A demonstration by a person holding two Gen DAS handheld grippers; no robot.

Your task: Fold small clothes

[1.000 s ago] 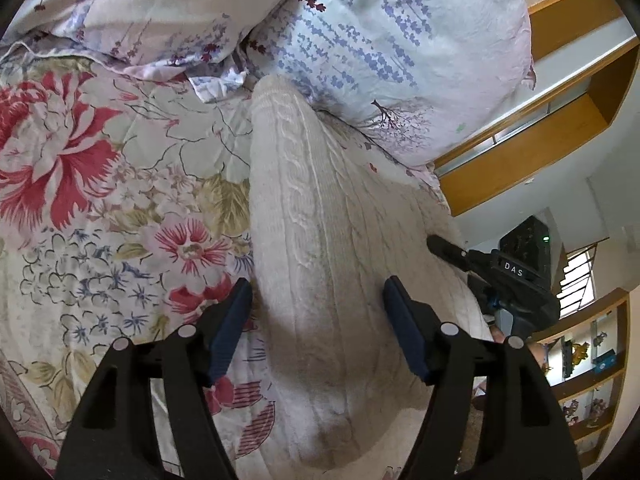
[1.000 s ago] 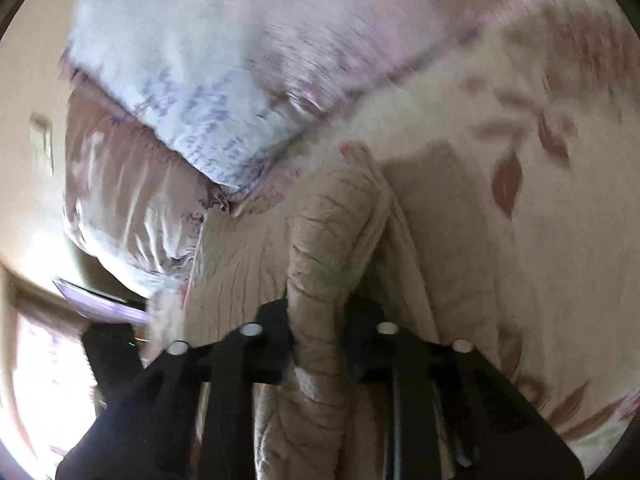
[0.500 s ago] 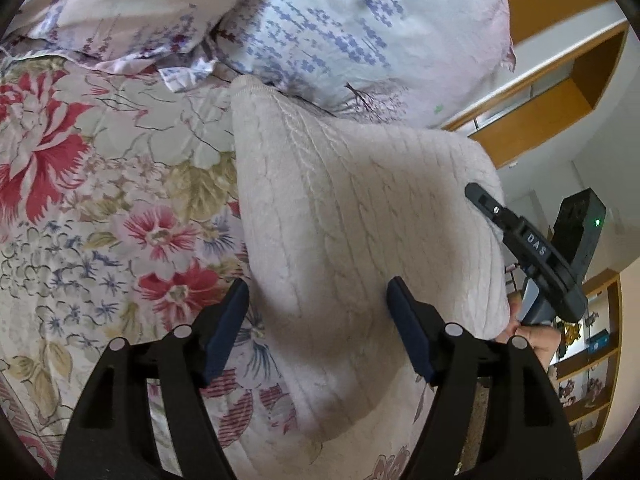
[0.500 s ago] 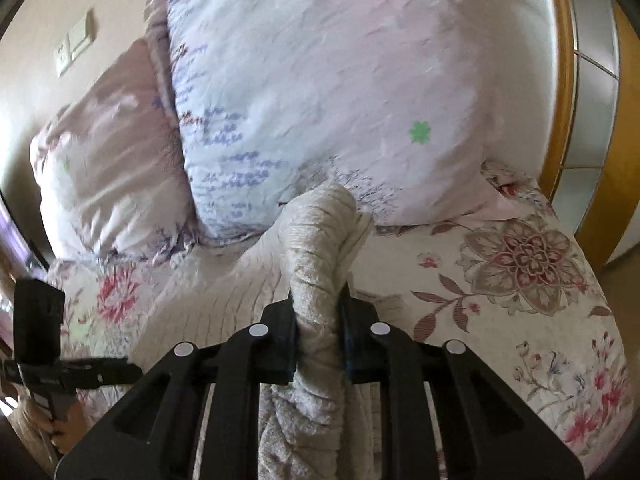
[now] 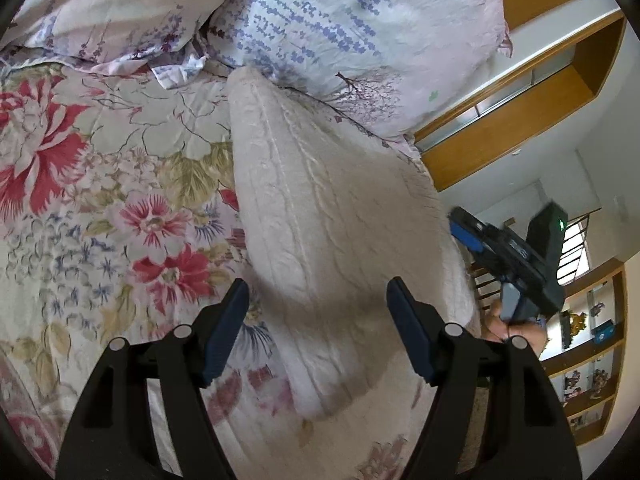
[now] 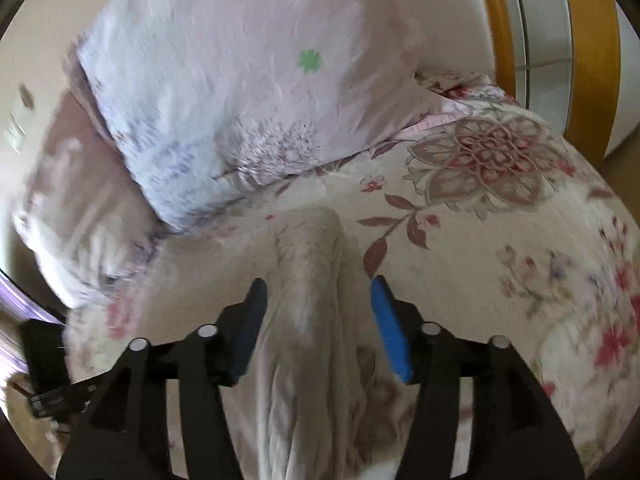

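now both tongs are spread wide, nothing gripped: left gripper [image 5: 316, 320] and right gripper [image 6: 316, 320] are held over cream knit sweater [image 5: 320, 216] on floral bedspread [image 5: 100, 200], near pillows [image 5: 348, 28].

Cable-knit cream sweater [image 5: 320, 216], matt floral cotton bedspread [image 5: 120, 184], glossy wooden headboard [image 5: 520, 120]
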